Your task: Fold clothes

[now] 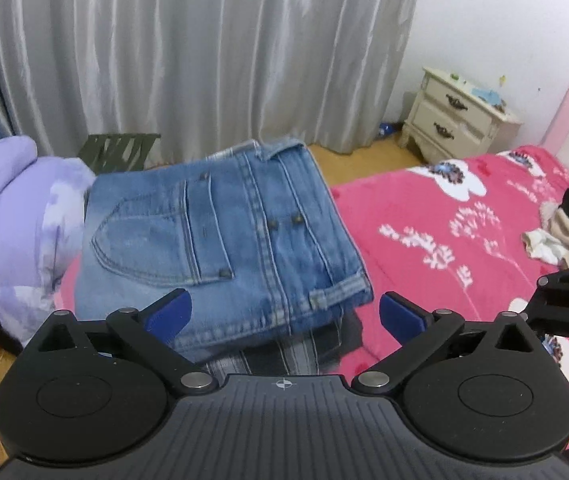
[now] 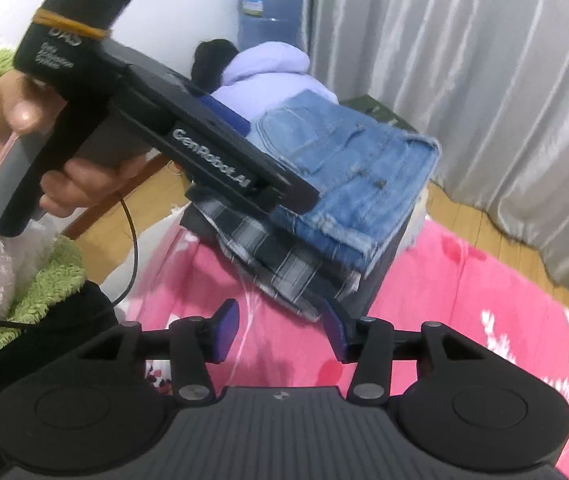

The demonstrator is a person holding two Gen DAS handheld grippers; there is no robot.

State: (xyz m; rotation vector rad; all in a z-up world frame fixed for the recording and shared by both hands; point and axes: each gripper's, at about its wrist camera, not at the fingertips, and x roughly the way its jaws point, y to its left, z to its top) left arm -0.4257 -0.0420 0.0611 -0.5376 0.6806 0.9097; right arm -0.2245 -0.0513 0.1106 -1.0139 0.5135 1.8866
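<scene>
Folded blue jeans point(image 1: 220, 240) lie on top of a stack of folded clothes, over a dark plaid garment point(image 1: 284, 354), on the pink floral bed cover point(image 1: 444, 248). My left gripper point(image 1: 284, 314) hovers just in front of the jeans, open, with nothing between its blue pads. From the right wrist view the same jeans point(image 2: 356, 176) top the plaid garment point(image 2: 276, 264). My right gripper point(image 2: 280, 332) is open and empty near the foot of the stack. A hand holds the left gripper body point(image 2: 212, 152) over the jeans.
A lilac padded jacket point(image 1: 16, 216) lies left of the stack. Unfolded clothes point(image 1: 564, 224) are heaped at the far right of the bed. A cream nightstand point(image 1: 456, 116), grey curtains point(image 1: 204, 48) and a blue water jug point(image 2: 270, 12) stand behind.
</scene>
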